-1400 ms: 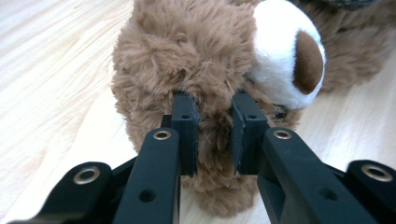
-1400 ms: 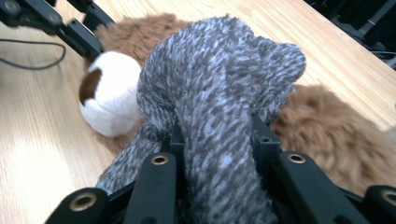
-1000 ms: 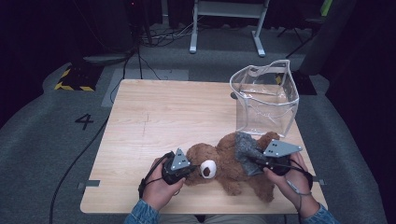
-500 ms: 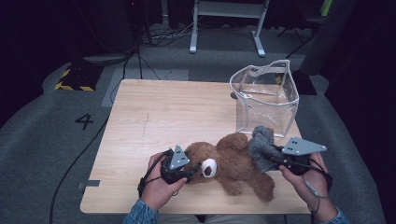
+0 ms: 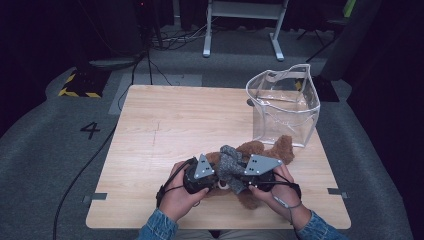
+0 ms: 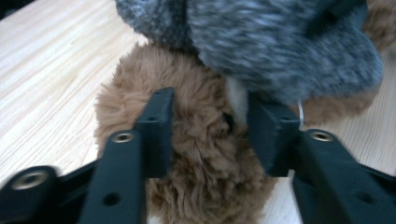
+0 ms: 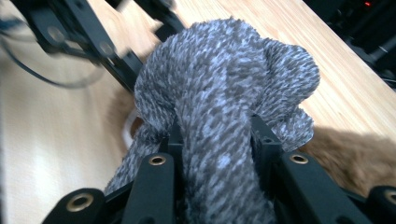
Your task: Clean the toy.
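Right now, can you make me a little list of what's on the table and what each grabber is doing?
table: light wooden table
toy: brown teddy bear lying near the front edge
cloth: grey knitted cloth over the bear
bag: clear plastic bag standing upright behind the bear, nothing seen inside
left gripper: left gripper, jaws have just been closing, either side of the bear's furry head
right gripper: right gripper, shut on the grey knitted cloth
hands: one on each gripper, close together

One brown teddy bear, one grey knitted cloth, one clear bag, two tools.
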Motion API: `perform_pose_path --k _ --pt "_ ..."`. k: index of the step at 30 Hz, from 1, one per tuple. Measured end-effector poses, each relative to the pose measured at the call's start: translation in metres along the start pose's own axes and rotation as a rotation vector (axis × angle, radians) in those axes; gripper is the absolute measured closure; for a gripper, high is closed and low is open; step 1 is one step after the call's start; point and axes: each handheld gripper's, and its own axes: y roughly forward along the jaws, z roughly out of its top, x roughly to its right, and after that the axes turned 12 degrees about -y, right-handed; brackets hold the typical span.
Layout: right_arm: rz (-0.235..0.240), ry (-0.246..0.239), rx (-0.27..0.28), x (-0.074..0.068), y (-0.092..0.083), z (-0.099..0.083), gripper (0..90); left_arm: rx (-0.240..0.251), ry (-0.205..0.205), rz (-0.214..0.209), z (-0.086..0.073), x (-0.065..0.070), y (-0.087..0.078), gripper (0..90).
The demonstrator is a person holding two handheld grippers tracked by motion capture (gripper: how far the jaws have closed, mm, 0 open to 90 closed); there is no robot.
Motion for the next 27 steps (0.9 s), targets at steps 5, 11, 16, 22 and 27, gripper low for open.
perform_pose_path --k 5,11,16,22,27 --pt "-0.07 0.077 -0.017 0.009 -0.025 -0.034 69.3 0.001 -0.008 0.025 0.0 -0.001 0.005 63.9" --pt "-0.127 0.177 -0.054 0.009 -0.058 -0.084 69.7 -0.007 -0.015 0.03 0.001 -0.001 0.006 64.7" --pt "-0.097 0.259 -0.088 0.012 -0.06 -0.121 70.0 -0.001 -0.013 0.035 0.001 0.0 0.006 64.7" --pt "-0.079 0.299 -0.16 0.023 -0.049 -0.134 70.3 0.012 -0.013 0.031 0.0 -0.001 0.006 64.6" --pt "-0.146 0.329 -0.274 0.032 -0.056 -0.154 70.4 0.017 -0.014 0.032 -0.001 -0.002 0.006 64.6"
